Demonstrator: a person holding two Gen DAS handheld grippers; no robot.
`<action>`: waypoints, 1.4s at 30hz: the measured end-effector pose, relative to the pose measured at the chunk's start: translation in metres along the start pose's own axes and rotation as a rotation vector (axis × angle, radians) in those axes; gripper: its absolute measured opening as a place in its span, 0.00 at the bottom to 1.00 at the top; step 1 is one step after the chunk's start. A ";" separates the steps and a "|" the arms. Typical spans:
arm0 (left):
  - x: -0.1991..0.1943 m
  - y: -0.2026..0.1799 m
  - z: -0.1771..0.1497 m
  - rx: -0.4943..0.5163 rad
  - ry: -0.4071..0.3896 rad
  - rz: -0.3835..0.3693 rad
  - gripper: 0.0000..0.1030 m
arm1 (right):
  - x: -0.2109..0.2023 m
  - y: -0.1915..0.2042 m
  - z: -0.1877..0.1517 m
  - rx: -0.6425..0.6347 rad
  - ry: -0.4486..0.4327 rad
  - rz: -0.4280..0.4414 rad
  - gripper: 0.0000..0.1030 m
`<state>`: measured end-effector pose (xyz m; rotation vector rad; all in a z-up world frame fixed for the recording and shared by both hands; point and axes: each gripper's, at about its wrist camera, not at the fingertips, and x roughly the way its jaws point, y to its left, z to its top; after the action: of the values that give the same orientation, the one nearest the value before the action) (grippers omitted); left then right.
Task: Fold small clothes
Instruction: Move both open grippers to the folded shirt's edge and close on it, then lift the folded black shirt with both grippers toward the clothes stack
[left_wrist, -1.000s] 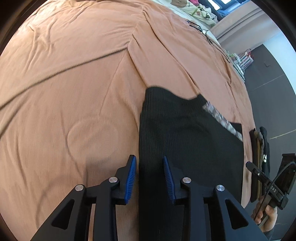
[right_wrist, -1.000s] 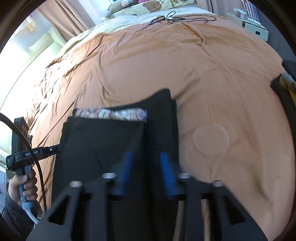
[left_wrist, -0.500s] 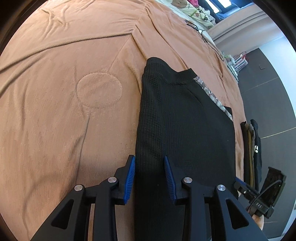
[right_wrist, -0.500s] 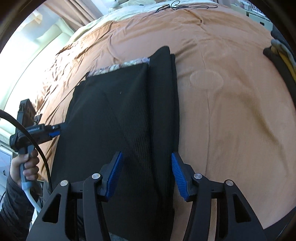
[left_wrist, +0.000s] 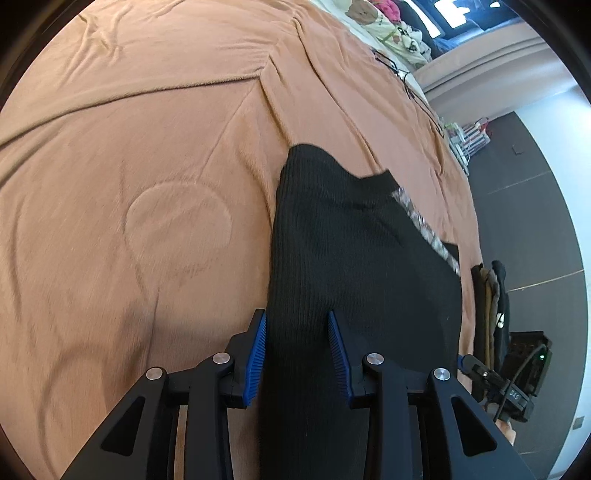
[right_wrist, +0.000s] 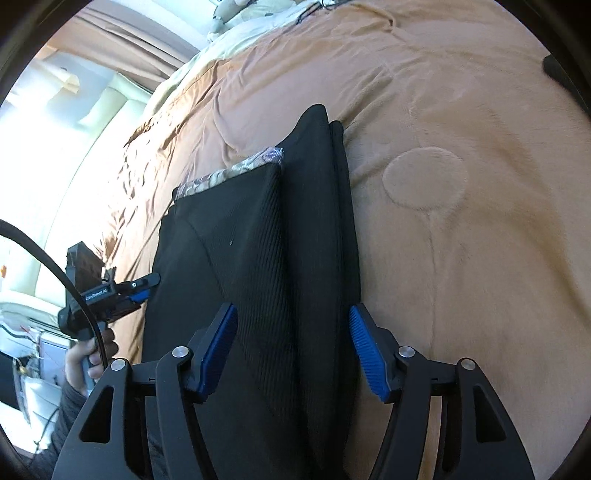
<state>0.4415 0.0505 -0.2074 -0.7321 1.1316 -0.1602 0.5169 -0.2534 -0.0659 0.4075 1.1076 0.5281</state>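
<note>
A black knit garment (left_wrist: 351, 258) lies folded lengthwise on the orange blanket (left_wrist: 147, 147), with a strip of patterned lining (left_wrist: 424, 229) showing at its far edge. My left gripper (left_wrist: 297, 350) is shut on the garment's near left fold, and cloth fills the gap between its blue pads. In the right wrist view the garment (right_wrist: 258, 240) shows two long folds. My right gripper (right_wrist: 291, 343) is over its near end with the jaws opening. The cloth lies between the pads (right_wrist: 365, 350), which do not press it. The left gripper (right_wrist: 147, 286) is at the garment's left edge.
A stack of dark folded clothes (left_wrist: 491, 295) sits at the blanket's right edge. A black cable (left_wrist: 399, 74) lies at the far end of the bed near the pillows. A person's hand (right_wrist: 85, 354) holds the left gripper's handle. Bare orange blanket (right_wrist: 461, 258) lies right of the garment.
The right jaws have spread wider and let go of the cloth, with that gripper closer to the garment. In the left view the garment's far corner humps up where it lay flat half a second ago.
</note>
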 end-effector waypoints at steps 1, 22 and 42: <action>0.001 0.000 0.003 0.000 -0.004 -0.005 0.33 | 0.004 -0.004 0.004 0.004 0.007 0.009 0.59; 0.029 0.004 0.057 -0.017 -0.040 -0.136 0.24 | 0.062 -0.032 0.065 -0.003 0.046 0.176 0.48; -0.080 -0.086 0.031 0.210 -0.205 -0.196 0.08 | -0.050 0.072 -0.003 -0.252 -0.183 -0.015 0.12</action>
<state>0.4536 0.0365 -0.0872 -0.6549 0.8332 -0.3563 0.4827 -0.2242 0.0092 0.2226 0.8552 0.5969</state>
